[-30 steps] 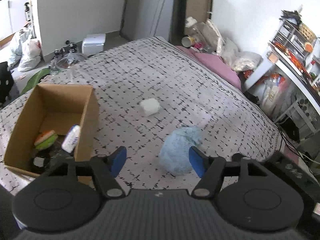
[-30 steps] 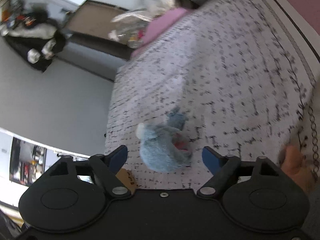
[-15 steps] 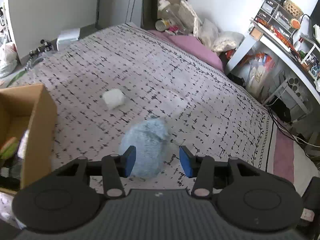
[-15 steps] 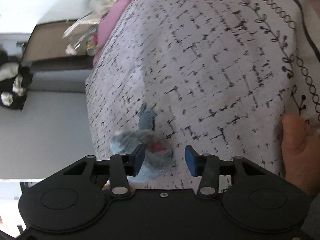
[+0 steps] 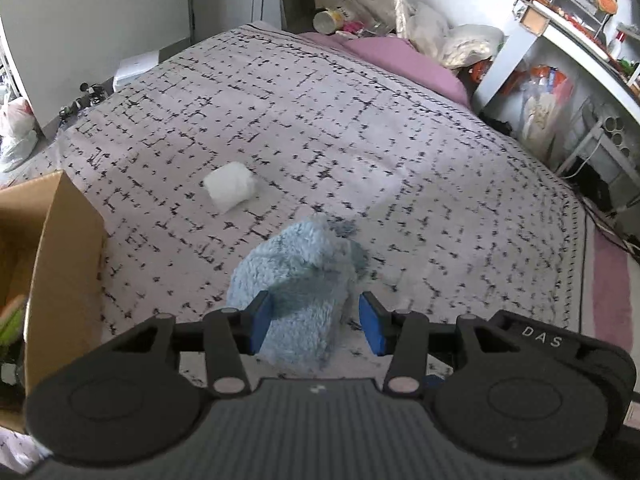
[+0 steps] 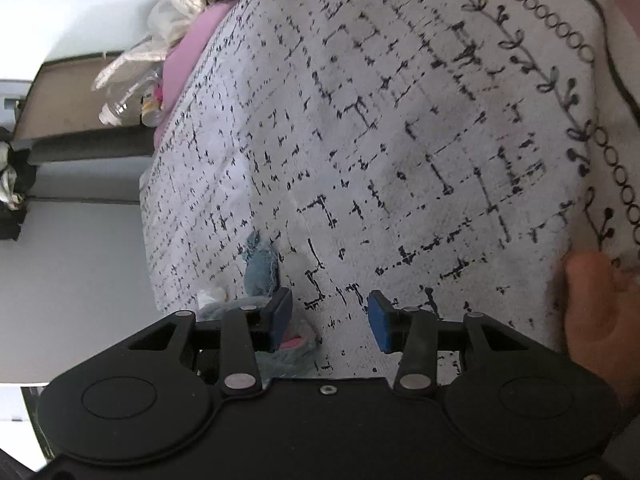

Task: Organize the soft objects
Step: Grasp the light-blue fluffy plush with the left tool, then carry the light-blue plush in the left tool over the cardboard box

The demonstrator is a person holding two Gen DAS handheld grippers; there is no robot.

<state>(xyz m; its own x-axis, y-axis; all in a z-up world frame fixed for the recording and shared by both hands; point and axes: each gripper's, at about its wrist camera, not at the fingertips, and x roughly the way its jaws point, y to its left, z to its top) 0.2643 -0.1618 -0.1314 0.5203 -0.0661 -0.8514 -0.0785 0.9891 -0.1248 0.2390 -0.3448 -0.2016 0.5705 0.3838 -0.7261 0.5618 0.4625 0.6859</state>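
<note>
Blue plush (image 5: 298, 280) lies on the bedspread (image 5: 360, 140), between the parted fingers of the left gripper (image 5: 319, 322), seemingly ungrasped. White block (image 5: 229, 191) sits beyond it, box (image 5: 60, 280) left. Right gripper (image 6: 329, 320) hangs released over the bedspread, plush beside its left finger.

Bright daylight, fisheye warping, perhaps slight blur

You see a blue plush toy (image 5: 296, 280) of shaggy, matt fleece on a woven cloth bedspread (image 5: 360, 140). The white block (image 5: 229, 191) looks like fuzzy foam, the box (image 5: 64, 280) is plain matt cardboard, and your left claw (image 5: 316, 322) is matt black plastic with smooth blue pads.
</note>
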